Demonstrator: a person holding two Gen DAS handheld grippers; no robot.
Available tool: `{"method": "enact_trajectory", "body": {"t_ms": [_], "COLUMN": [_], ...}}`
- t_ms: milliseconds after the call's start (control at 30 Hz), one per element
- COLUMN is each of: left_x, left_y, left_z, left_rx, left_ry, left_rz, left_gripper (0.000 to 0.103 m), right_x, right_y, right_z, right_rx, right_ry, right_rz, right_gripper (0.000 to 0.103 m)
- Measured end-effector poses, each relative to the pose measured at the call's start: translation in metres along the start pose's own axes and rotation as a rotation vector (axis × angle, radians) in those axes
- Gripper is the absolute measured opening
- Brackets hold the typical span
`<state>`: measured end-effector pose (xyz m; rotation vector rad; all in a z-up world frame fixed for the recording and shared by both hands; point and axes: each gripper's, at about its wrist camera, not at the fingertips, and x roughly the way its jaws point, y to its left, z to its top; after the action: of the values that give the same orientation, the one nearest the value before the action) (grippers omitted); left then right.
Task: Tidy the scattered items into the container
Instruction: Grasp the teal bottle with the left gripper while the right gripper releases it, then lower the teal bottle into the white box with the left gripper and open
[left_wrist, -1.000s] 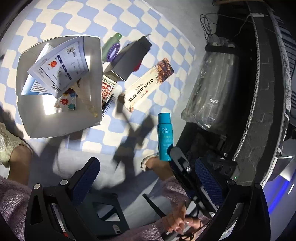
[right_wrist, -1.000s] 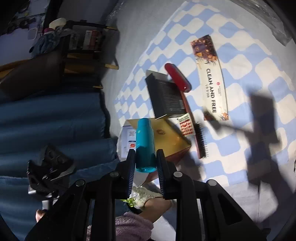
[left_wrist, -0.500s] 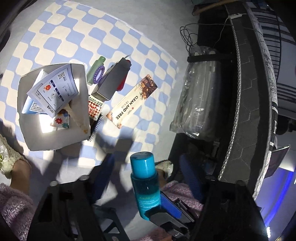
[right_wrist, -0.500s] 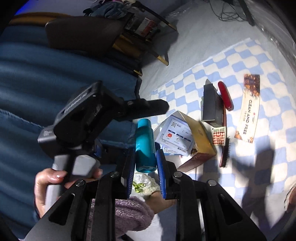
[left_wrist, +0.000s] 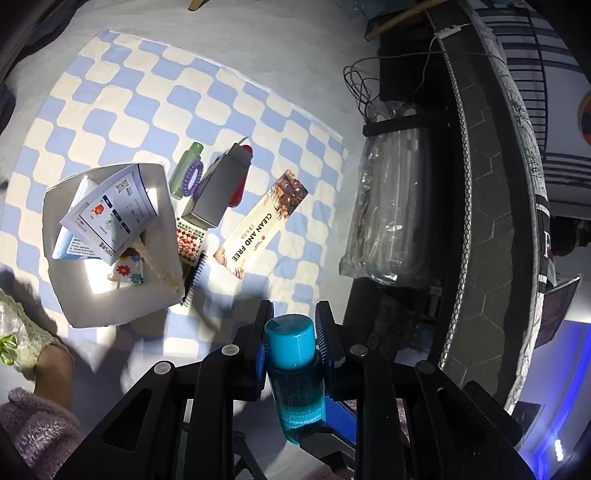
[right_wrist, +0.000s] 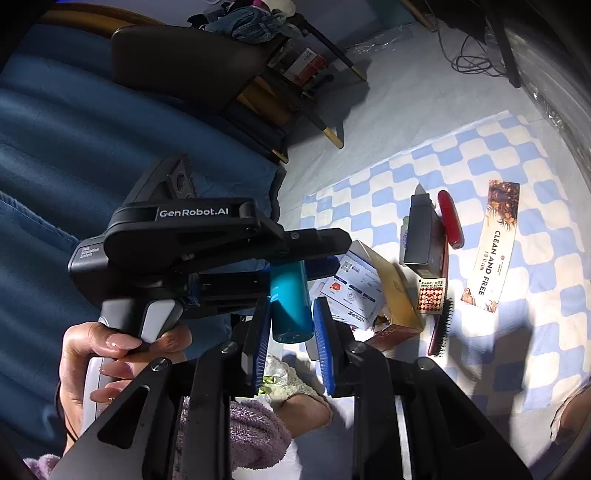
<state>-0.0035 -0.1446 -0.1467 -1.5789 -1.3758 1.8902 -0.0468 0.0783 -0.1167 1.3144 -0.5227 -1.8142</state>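
A teal bottle (left_wrist: 295, 373) is held in mid-air between both grippers. My left gripper (left_wrist: 293, 325) is shut on its cap end. In the right wrist view the bottle (right_wrist: 290, 301) stands between my right gripper's (right_wrist: 291, 317) blue pads, which look slightly parted around its base. The left gripper's body (right_wrist: 192, 240) crosses in front. The white open box (left_wrist: 110, 295) on the checkered cloth holds leaflets (left_wrist: 110, 210) and small packets. It also shows in the right wrist view (right_wrist: 391, 288).
Beside the box lie a green bottle with a purple hair tie (left_wrist: 192, 177), a grey carton (left_wrist: 221, 192), a red brush (right_wrist: 448, 218), a "CLEAN AND FREE" packet (left_wrist: 260, 225) and a checkered card (left_wrist: 190, 240). Dark furniture with wrapped plastic (left_wrist: 391, 206) stands right.
The left gripper, open a second ago, has moved onto the bottle's cap and shut on it. The right gripper's pads have loosened around the bottle. Both rose away from the cloth.
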Motion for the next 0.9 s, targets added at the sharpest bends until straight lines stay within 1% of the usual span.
{"method": "enact_trajectory", "body": {"t_ms": [133,233,300,433,533,700,767,833,900], "left_x": [-0.014,-0.025,-0.032,-0.043,-0.037,-0.020,-0.016,-0.012,-0.008], "left_y": [0.000,0.005,0.005,-0.008,-0.014,-0.022,-0.022,-0.021,-0.026], "left_z": [0.002,0.003,0.003,-0.002,-0.009,-0.009,-0.006,-0.004,-0.003], "left_rx": [0.003,-0.011,0.001,0.091,0.101,0.128,0.132,0.147,0.187], "left_ry": [-0.052,-0.077,-0.103,-0.174,-0.165,-0.129,-0.114,-0.091,-0.080], "left_rz": [0.061,0.071,0.090,0.225,0.266,0.331,0.359,0.381,0.410], "left_gripper": [0.020,0.020,0.020,0.020,0.020,0.020,0.020,0.020,0.020], "right_x": [0.003,0.004,0.004,-0.006,-0.010,-0.014,-0.014,-0.012,-0.012], "right_y": [0.005,-0.002,-0.011,-0.032,-0.045,-0.063,-0.069,-0.074,-0.079], "right_z": [-0.003,-0.004,-0.002,0.002,0.005,0.007,0.007,0.006,0.003], "right_rx": [-0.034,0.014,0.058,0.141,0.187,0.263,0.290,0.325,0.340], "right_ry": [-0.002,0.029,0.060,0.040,0.044,0.050,0.062,0.101,0.101], "right_rz": [-0.054,-0.051,-0.047,-0.059,-0.082,-0.079,-0.066,-0.041,-0.043], "right_gripper": [0.026,0.027,0.027,0.027,0.027,0.028,0.028,0.028,0.028]}}
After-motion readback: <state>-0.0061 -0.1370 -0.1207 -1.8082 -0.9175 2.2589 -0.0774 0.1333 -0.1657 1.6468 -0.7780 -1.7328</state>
